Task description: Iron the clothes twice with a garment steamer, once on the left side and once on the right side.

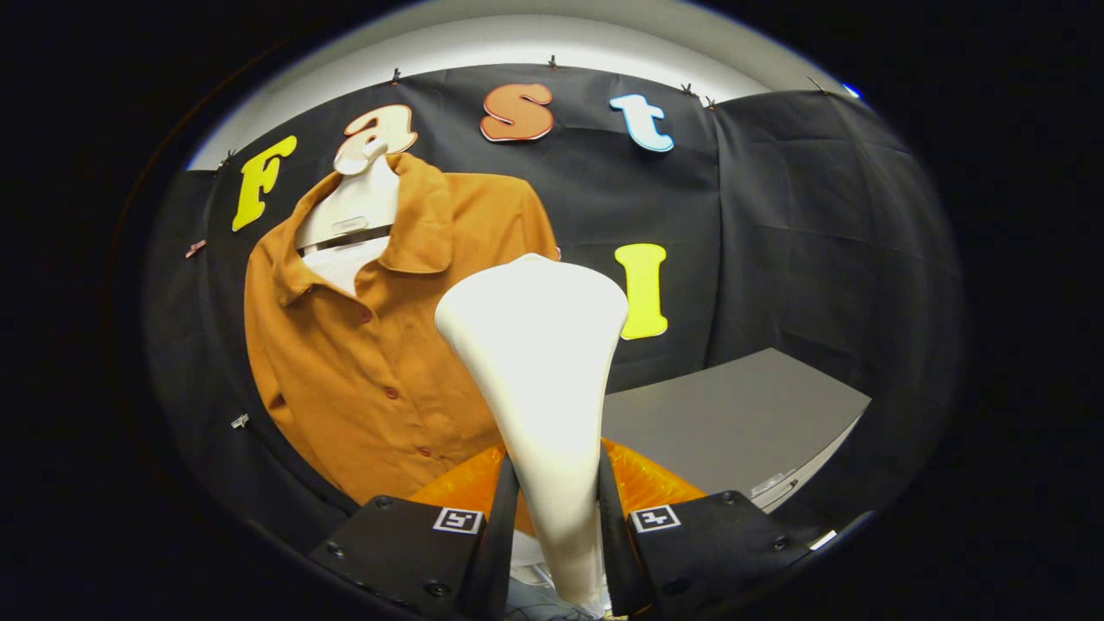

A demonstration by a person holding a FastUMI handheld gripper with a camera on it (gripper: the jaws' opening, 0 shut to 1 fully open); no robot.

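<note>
1. The gripper (pixel 556 517) is clamping the steamer (pixel 539 371) by its narrow neck, one finger pressing in on each side, so the jaws are pinching the handle low down where it is slimmest.
2. The steamer is looking like smooth, glossy white plastic: hard, stiff and likely a bit slippery (a firm squeeze seems wise). It is flaring from the thin neck up into a broad rounded head, so the neck is the natural place to hold; the wide head is sitting top-heavy above the fingers and may be wanting to tip or twist in the grip.
3. An orange, translucent, crinkly-looking part (pixel 651 483) is showing just behind the fingers on both sides of the neck; I cannot tell what it is.
4. A flat grey table (pixel 733 414) with a matte top is lying beyond the fingers, off to the right of the steamer.
5. The shirt (pixel 362 362) is hanging beyond and to the left of the steamer head, apart from it, on a pale hanger (pixel 354 203) against the black cloth wall. It is a rust-orange buttoned garment with a collar, soft and light by the look of it, so it is likely to be swaying or bunching under pressure; gentle downward strokes should suit it.
6. Judging from this, neither side is being steamed yet.
</note>
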